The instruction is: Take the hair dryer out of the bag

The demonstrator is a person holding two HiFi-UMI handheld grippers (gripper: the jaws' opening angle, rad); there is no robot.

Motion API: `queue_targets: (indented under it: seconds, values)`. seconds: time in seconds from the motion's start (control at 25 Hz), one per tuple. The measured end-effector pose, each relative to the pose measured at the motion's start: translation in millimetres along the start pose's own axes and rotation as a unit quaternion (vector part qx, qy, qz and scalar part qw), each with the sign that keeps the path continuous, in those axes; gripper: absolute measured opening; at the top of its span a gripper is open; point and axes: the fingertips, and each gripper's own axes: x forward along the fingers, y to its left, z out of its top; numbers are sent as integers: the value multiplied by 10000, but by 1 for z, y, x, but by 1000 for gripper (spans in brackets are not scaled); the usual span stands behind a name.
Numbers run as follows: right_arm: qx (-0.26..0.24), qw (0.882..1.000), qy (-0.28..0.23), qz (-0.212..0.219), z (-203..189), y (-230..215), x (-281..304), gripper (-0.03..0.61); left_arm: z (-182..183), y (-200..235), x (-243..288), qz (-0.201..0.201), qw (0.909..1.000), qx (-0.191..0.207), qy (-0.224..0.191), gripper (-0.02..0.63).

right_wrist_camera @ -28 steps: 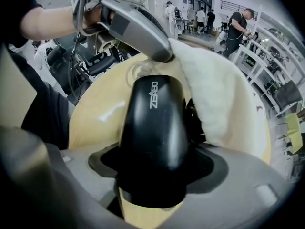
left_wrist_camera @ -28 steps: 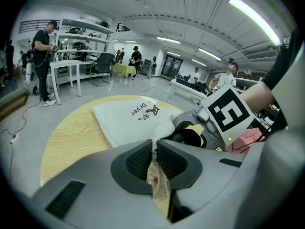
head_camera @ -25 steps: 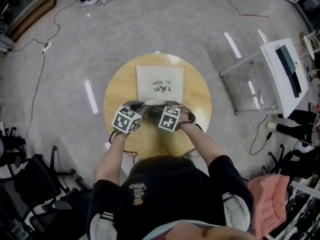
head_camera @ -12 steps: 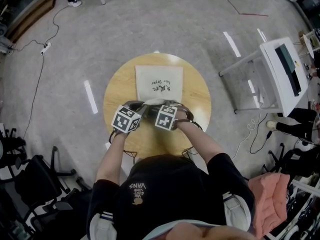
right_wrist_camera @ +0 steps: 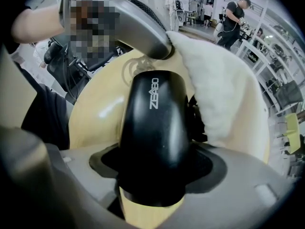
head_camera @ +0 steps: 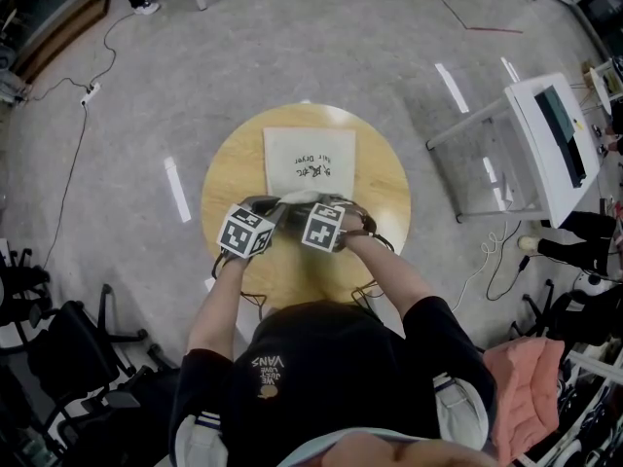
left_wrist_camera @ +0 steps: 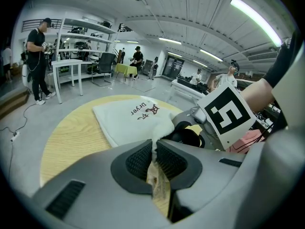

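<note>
Round table (head_camera: 234, 178) | left hand-held gripper (left_wrist_camera: 153, 152) pinches "Hair Dryer" bag (left_wrist_camera: 128, 120) | right hand-held gripper (right_wrist_camera: 155, 170) clamps "ZEABO" hair dryer (right_wrist_camera: 152, 109)

Right gripper (right_wrist_camera: 155, 168): marker cube nudged slightly leftward in the head view and tipped a little, presenting a different face angle. Bag (head_camera: 310, 154): drawn marginally leftward on the tabletop, barely perceptible. Bystander's shoe (head_camera: 144, 8): stepped leftward along the floor near the upper left edge of the head view.
</note>
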Motion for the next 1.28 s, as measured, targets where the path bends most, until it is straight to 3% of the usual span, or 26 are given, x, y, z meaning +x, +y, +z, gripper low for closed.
queue_targets:
  seconds: [0.28, 0.76, 1.28]
  values:
    - [-24, 9992, -391, 90, -2, 0, -5, 353, -1, -4, 2, 30, 10000, 41, 52, 38]
    - [337, 9902, -1186, 657, 10, 34, -28, 353, -5, -2, -7, 141, 9998, 63, 82, 38]
    - [577, 9795, -1576, 1117, 6, 81, -53, 353, 1, -2, -6, 345, 9989, -299, 74, 38]
